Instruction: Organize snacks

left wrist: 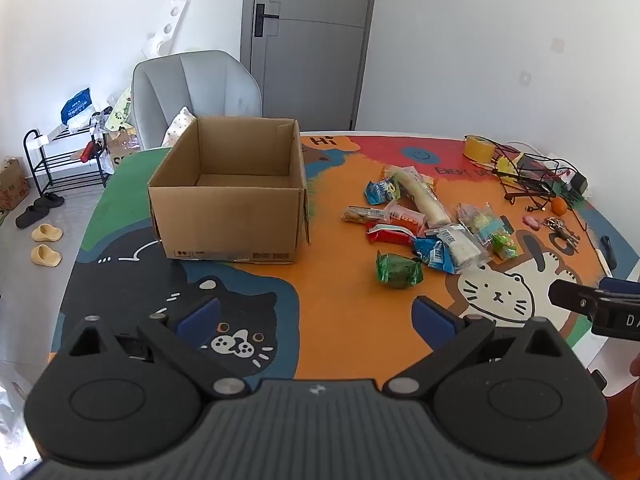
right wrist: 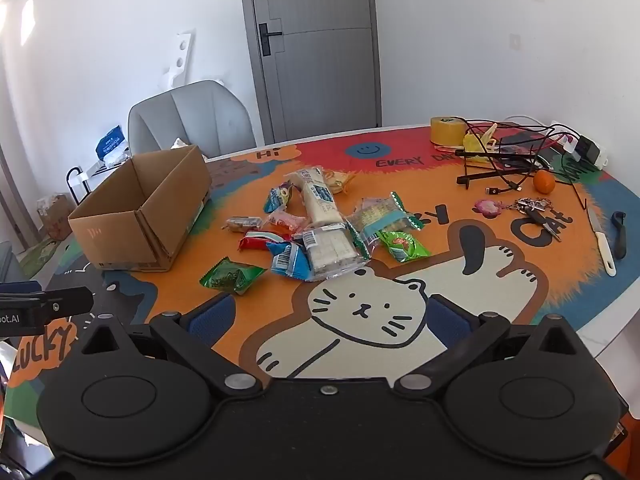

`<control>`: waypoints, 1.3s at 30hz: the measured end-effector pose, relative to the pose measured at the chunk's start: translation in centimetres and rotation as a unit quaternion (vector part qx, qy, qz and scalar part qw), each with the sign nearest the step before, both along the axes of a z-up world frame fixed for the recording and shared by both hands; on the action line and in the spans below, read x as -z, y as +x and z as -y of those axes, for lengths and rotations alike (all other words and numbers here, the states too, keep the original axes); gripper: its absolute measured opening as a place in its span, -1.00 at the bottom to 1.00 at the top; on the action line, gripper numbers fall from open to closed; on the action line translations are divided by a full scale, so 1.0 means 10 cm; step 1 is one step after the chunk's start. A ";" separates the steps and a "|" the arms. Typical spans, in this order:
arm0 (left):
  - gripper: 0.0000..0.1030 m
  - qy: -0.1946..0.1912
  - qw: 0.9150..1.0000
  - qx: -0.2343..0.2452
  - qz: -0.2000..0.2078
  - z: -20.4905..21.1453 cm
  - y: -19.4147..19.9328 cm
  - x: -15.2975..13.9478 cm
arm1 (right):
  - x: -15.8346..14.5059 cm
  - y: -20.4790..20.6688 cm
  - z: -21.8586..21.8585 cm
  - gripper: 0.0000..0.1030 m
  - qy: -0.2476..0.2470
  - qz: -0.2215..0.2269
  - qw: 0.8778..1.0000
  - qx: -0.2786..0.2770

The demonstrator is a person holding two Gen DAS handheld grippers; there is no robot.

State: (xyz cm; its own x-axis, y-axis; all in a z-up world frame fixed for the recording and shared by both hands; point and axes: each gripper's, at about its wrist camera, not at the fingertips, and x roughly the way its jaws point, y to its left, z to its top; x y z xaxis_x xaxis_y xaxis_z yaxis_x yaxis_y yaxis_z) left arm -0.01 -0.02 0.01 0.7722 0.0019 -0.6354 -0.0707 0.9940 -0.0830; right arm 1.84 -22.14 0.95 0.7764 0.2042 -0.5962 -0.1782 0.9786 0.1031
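Left gripper (left wrist: 316,316) jaws apart, nothing between them – hovers over the table mat (left wrist: 352,320), near side of the cardboard box (left wrist: 228,196). Right gripper (right wrist: 330,316) also spread wide, holding nothing. Snack pile (right wrist: 320,228) lies loose on the mat right of the box, well apart from both grippers – green packet (right wrist: 232,276) is the nearest piece. Box sits upright, open-topped, interior looks bare

Matt cardboard box (left wrist: 228,216), glossy plastic snack wrappers (right wrist: 316,236).
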 end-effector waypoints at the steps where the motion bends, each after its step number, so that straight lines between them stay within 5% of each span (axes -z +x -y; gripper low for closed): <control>1: 0.97 0.002 1.000 0.001 0.001 0.00 0.00 0.00 | 0.00 -0.01 0.00 1.00 0.002 0.007 1.000 0.001; 39: 0.97 0.001 1.000 0.004 0.006 0.05 -0.03 -0.07 | -0.04 -0.02 -0.01 1.00 0.002 0.007 1.000 -0.004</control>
State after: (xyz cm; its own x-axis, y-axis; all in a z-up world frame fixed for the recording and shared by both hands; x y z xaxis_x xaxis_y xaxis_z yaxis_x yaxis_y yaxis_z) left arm -0.33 -0.50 0.67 0.7799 -0.0034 -0.6259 -0.0614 0.9947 -0.0819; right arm 1.61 -22.08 1.32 0.7827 0.2119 -0.5853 -0.1869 0.9769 0.1038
